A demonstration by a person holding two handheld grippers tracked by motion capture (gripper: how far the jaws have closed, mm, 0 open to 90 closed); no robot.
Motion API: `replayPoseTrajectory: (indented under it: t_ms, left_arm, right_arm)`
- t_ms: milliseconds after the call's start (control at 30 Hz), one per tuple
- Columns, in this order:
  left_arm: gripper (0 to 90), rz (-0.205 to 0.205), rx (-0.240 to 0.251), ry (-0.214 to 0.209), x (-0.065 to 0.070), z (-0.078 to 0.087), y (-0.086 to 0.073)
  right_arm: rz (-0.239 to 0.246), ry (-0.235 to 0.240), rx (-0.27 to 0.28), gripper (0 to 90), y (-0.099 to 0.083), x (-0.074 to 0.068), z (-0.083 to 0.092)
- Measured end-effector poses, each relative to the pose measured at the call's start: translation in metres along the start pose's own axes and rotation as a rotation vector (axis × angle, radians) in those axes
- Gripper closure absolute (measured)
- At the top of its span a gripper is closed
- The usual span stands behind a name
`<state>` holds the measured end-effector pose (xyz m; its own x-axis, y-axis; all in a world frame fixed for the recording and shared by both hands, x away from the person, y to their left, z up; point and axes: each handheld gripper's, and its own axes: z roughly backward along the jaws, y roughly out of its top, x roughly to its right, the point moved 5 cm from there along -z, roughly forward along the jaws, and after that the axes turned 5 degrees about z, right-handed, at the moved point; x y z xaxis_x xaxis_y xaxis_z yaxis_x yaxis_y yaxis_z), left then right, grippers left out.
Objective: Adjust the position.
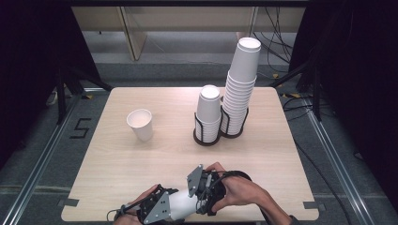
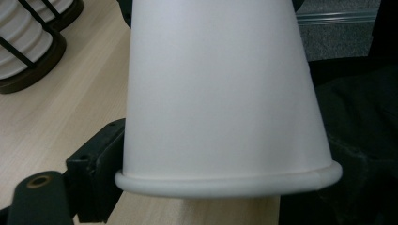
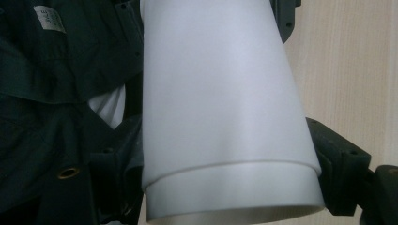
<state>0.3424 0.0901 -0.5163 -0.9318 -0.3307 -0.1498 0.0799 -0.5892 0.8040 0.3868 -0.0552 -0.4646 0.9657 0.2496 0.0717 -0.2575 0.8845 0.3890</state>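
White paper cups (image 1: 182, 205), 2 nested, held lying roughly level between both tongs above the near edge of the pale wooden desk (image 1: 117, 164). Long axis runs left-right across the desk edge, in line with both tools. Left tongs (image 1: 164, 208) take the rolled-rim end; the left gripper view shows a black jaw beside the rim (image 2: 225, 180), but whether the pads press I cannot tell. Right tongs (image 1: 199, 197) sit around the opposite end; the right gripper view shows 1 cup sleeved inside the other, step visible at (image 3: 225, 166). Right grip state also unclear, jaws flank the wall. Judgement: next move is pulling the 2 apart along that axis, each hand equally near. Spare upright white cup (image 1: 140, 123) and 2 black racks of stacked cups (image 1: 209, 119) stand well apart, further back.
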Motion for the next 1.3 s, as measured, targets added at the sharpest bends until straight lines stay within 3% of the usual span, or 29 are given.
replayPoseTrajectory:
  t_ms: [33, 67, 100, 133, 200, 233, 300, 333, 367, 400, 567, 733, 767, 867, 967, 1033, 1167, 1200, 1233, 1267, 1300]
  left_arm:
    - [10.8, 0.002, 0.014, -0.006, -0.001, 0.001, 0.000]
    - [9.6, 0.012, 0.026, -0.022, -0.001, 0.001, 0.000]
    - [8.8, 0.017, 0.040, -0.023, -0.002, 0.002, 0.000]
    - [8.3, 0.027, 0.066, -0.023, -0.004, 0.002, 0.000]
    - [7.5, 0.038, 0.104, -0.030, -0.006, 0.004, 0.000]
    - [7.3, 0.044, 0.136, -0.033, -0.007, 0.005, 0.001]
    - [6.8, 0.050, 0.174, -0.030, -0.010, 0.007, 0.002]
    - [6.7, 0.065, 0.197, -0.023, -0.010, 0.008, 0.003]
    - [6.5, 0.077, 0.216, -0.026, -0.011, 0.010, 0.004]
    - [6.5, 0.085, 0.248, -0.027, -0.011, 0.009, 0.005]
    - [7.8, 0.097, 0.306, -0.022, -0.015, 0.016, 0.009]
    - [13.1, 0.087, 0.319, -0.017, -0.016, 0.020, 0.010]
    - [13.6, 0.086, 0.318, -0.017, -0.017, 0.021, 0.011]
    - [14.4, 0.077, 0.318, -0.023, -0.016, 0.023, 0.012]
    - [14.9, 0.083, 0.316, -0.024, -0.016, 0.024, 0.012]
    - [15.4, 0.090, 0.318, -0.031, -0.016, 0.025, 0.013]
    - [15.8, 0.097, 0.306, -0.029, -0.017, 0.026, 0.013]
    - [15.9, 0.100, 0.300, -0.031, -0.017, 0.026, 0.012]
    - [15.9, 0.106, 0.286, -0.025, -0.017, 0.025, 0.012]
    - [15.8, 0.104, 0.275, -0.022, -0.018, 0.025, 0.011]
    - [15.8, 0.106, 0.272, -0.017, -0.018, 0.024, 0.011]
  right_arm:
    - [-0.026, 0.003, -0.002, 24.1, -0.001, -0.002, 0.002]
    - [-0.010, 0.011, 0.012, 24.1, -0.001, 0.000, 0.003]
    - [-0.028, 0.005, 0.010, 24.1, -0.002, -0.001, 0.004]
    - [0.004, 0.006, 0.029, 24.0, -0.002, 0.002, 0.005]
    - [-0.033, -0.002, 0.051, 24.0, -0.003, 0.002, 0.010]
    - [-0.007, 0.002, 0.074, 24.0, -0.003, 0.004, 0.010]
    - [-0.046, 0.000, 0.081, 24.0, -0.004, 0.002, 0.013]
    - [-0.017, -0.001, 0.098, 24.0, -0.004, 0.005, 0.013]
    - [-0.045, -0.004, 0.095, 24.0, -0.005, 0.004, 0.015]
    - [-0.020, 0.001, 0.117, 24.0, -0.005, 0.006, 0.015]
    - [-0.029, 0.005, 0.168, 24.2, -0.006, 0.007, 0.020]
    - [-0.028, 0.005, 0.184, 25.3, -0.007, 0.008, 0.024]
    - [-0.067, 0.000, 0.168, 25.3, -0.008, 0.006, 0.025]
    - [-0.021, 0.002, 0.186, 25.2, -0.007, 0.008, 0.024]
    - [-0.009, 0.019, 0.189, 24.8, -0.007, 0.008, 0.022]
    - [-0.043, 0.015, 0.179, 24.5, -0.008, 0.006, 0.024]
    - [-0.025, -0.016, 0.182, 18.0, -0.007, 0.010, 0.024]
    - [-0.071, -0.028, 0.149, 17.1, -0.008, 0.008, 0.025]
    - [-0.006, -0.030, 0.177, 17.1, -0.006, 0.011, 0.022]
    - [-0.074, -0.031, 0.149, 17.1, -0.006, 0.005, 0.024]
    - [-0.015, -0.042, 0.156, 17.0, -0.004, 0.008, 0.022]
